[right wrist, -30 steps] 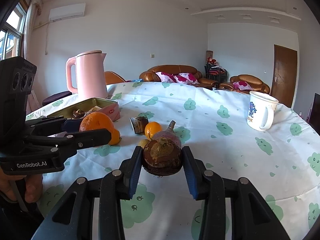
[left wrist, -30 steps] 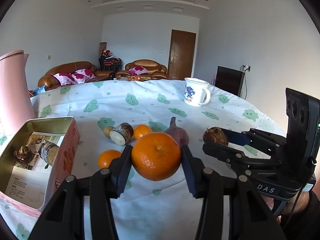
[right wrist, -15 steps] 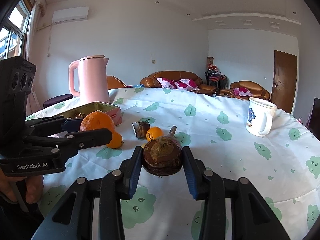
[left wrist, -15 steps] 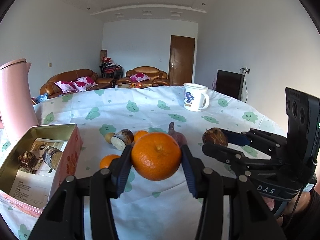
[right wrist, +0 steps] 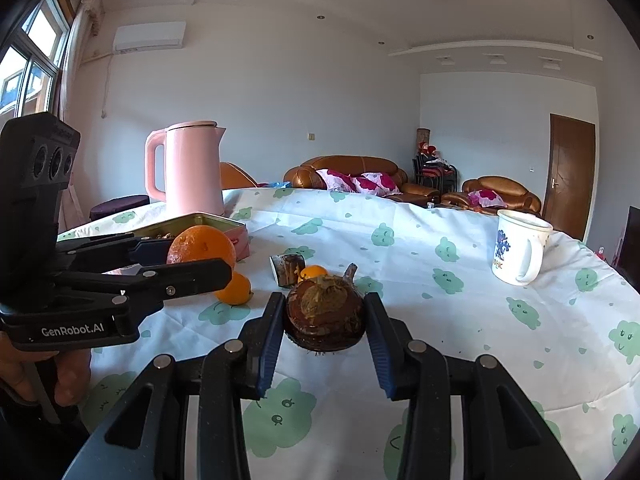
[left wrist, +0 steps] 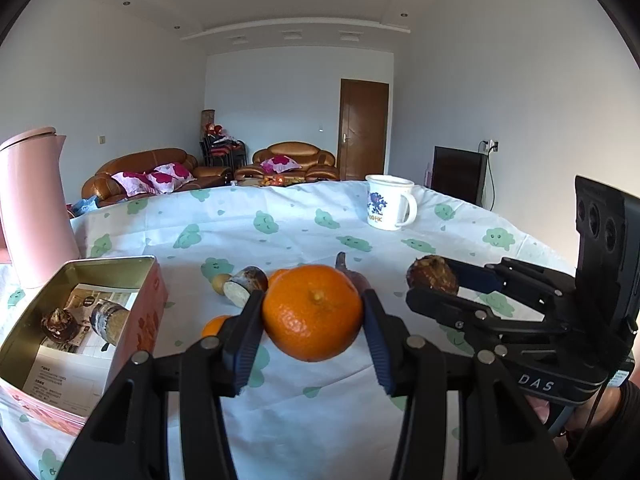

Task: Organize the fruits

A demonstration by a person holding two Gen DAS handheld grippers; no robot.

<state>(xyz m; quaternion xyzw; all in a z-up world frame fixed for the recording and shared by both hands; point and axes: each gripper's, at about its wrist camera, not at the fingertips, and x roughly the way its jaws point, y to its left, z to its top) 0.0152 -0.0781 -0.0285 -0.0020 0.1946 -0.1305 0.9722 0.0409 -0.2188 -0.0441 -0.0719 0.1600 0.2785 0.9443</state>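
Note:
My left gripper (left wrist: 312, 320) is shut on a large orange (left wrist: 313, 312) and holds it above the table; it also shows in the right wrist view (right wrist: 200, 246). My right gripper (right wrist: 324, 320) is shut on a brown taro root (right wrist: 325, 318), also seen in the left wrist view (left wrist: 432, 276). On the cloth lie a small orange (right wrist: 234, 290), another small orange (right wrist: 313, 272), a cut taro piece (left wrist: 246, 286) and a purple root (left wrist: 352, 272). An open tin box (left wrist: 120, 264) at the left holds a brown root (left wrist: 60, 322) and a jar (left wrist: 108, 316).
A pink kettle (right wrist: 192, 168) stands behind the tin box. A white mug (right wrist: 520, 246) stands at the far right of the table. The table (right wrist: 440, 320) has a white cloth with green prints. Sofas and a door stand beyond it.
Both grippers have risen and tilted upward with their fruits still held. The table objects sit lower in both views and more ceiling shows.

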